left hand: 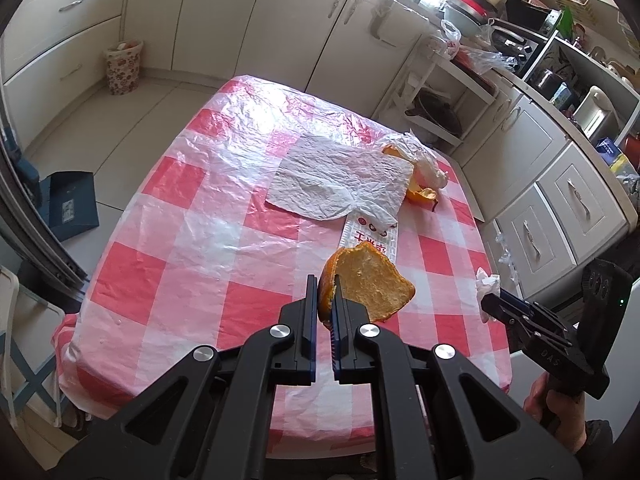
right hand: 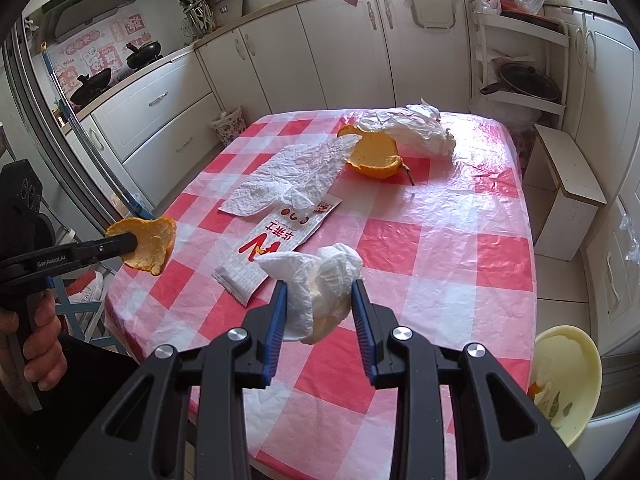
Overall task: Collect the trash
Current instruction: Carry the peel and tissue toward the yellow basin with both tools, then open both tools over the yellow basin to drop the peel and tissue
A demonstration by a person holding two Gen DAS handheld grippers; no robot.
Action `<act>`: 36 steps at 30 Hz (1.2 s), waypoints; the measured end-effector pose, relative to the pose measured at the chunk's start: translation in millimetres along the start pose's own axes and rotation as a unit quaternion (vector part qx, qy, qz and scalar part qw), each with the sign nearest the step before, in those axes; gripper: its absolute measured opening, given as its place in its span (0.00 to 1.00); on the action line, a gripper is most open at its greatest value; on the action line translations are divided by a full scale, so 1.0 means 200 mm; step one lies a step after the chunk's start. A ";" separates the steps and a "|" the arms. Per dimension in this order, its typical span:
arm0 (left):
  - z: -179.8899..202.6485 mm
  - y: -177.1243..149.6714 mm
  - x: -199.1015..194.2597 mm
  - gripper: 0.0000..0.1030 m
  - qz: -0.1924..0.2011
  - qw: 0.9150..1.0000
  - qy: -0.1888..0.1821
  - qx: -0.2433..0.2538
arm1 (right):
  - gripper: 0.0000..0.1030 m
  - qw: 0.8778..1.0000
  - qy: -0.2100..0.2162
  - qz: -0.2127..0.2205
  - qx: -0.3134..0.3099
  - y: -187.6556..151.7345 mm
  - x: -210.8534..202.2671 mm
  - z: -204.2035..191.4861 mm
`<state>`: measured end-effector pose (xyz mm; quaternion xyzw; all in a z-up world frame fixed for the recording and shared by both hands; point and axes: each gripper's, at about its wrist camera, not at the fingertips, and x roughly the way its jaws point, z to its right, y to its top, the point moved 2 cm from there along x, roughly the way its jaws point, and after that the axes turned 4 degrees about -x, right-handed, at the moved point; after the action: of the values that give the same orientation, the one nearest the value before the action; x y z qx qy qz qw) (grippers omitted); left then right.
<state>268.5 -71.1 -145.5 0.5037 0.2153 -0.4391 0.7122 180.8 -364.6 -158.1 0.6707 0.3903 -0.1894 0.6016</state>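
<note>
Here, orange peel (left hand: 368,284) between jaws.

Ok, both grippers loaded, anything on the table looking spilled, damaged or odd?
Nothing spilled or broken. What remains on the checked tablecloth is just trash to collect: a flattened paper towel lying over one end of the snack wrapper, an orange peel half by a crumpled white bag.

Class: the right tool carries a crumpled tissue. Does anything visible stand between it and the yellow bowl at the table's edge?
Nothing visible does. The crumpled tissue hangs in the right tool above the table; the yellow bowl sits lower right.
</note>
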 end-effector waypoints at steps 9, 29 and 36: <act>0.23 -0.02 0.04 0.05 -0.009 0.999 -0.039 0.028 | 0.32 0.999 -0.026 0.004 0.028 -0.05 -0.07 0.16; 1.36 -0.52 0.55 0.05 -0.130 0.972 -0.110 0.161 | 0.58 0.943 -0.136 -0.073 0.296 -0.46 -0.29 1.30; 1.64 -0.69 0.86 0.05 -0.173 0.965 -0.061 0.186 | 0.66 0.930 -0.078 0.079 0.349 -0.26 -0.57 1.42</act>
<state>197.7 -453.4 -216.8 0.5547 0.1699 -0.6180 0.5306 131.3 -670.6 -168.8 0.8501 0.1970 -0.3175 0.3712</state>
